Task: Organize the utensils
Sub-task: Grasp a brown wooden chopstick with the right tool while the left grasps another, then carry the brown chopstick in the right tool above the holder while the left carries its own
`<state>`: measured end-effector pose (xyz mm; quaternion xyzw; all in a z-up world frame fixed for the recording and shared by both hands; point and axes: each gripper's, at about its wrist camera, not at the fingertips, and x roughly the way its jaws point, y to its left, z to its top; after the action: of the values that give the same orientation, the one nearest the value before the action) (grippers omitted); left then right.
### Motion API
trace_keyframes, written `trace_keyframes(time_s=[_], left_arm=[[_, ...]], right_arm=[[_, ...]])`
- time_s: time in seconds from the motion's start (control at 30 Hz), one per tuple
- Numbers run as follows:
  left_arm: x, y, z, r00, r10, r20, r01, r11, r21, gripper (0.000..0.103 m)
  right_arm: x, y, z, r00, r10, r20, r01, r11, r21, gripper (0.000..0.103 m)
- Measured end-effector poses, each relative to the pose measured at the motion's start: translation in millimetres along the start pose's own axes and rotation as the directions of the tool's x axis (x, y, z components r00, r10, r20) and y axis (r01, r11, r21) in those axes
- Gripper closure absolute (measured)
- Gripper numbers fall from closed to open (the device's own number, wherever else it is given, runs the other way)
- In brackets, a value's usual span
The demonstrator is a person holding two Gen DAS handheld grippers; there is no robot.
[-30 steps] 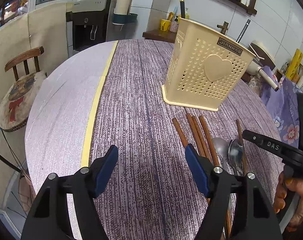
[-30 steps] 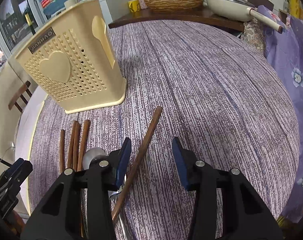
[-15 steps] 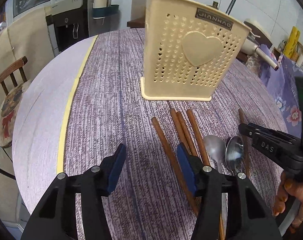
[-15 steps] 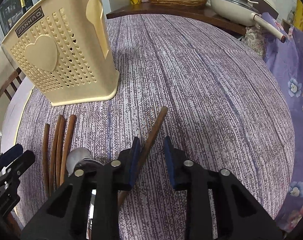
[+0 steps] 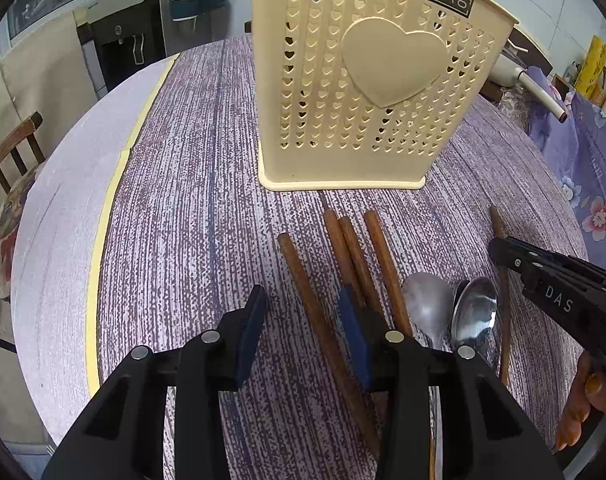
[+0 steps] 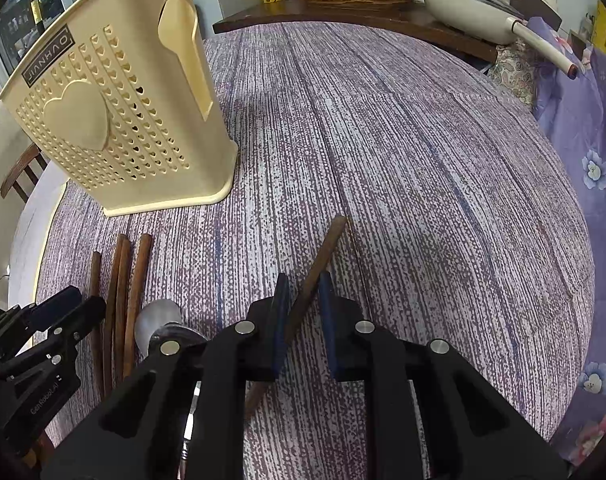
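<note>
The tall cream plastic utensil holder with heart-shaped holes (image 5: 367, 92) is chopped off at the top edge in the left wrist view, so no way to see what's inside it. The near ends of the brown wooden chopsticks (image 5: 359, 264) and the handles of the two shiny metal spoons (image 5: 451, 312) vanish under the black left gripper (image 5: 301, 314). In the right wrist view I can't tell whether the black right gripper (image 6: 303, 284) jaws actually press the lone brown chopstick (image 6: 323, 252) between them.
</note>
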<state>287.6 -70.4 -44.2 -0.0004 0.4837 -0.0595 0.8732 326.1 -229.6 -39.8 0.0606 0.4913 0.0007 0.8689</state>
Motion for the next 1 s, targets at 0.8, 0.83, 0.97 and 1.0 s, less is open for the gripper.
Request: trace_keyframes(time_s=[0.8, 0.83, 0.97, 1.0], left_arm=[[3, -13, 2, 1.0, 0.01, 0.023, -0.01, 1.0, 0.017, 0.092], [3, -14, 2, 1.0, 0.016, 0.025, -0.016, 1.0, 0.023, 0.092], [3, -17, 2, 0.999, 0.026, 0.026, -0.026, 0.999, 0.031, 0.092], [3, -17, 2, 0.999, 0.023, 0.024, -0.024, 0.999, 0.029, 0.092]], right_arm=[[4, 2, 5, 1.0, 0.016, 0.007, -0.016, 0.999, 0.041, 0.095], [4, 1, 4, 1.0, 0.019, 0.007, -0.019, 0.999, 0.045, 0.095], [4, 2, 4, 1.0, 0.016, 0.005, -0.016, 0.999, 0.037, 0.095], [3, 2, 4, 1.0, 0.017, 0.006, -0.017, 0.999, 0.035, 0.095]])
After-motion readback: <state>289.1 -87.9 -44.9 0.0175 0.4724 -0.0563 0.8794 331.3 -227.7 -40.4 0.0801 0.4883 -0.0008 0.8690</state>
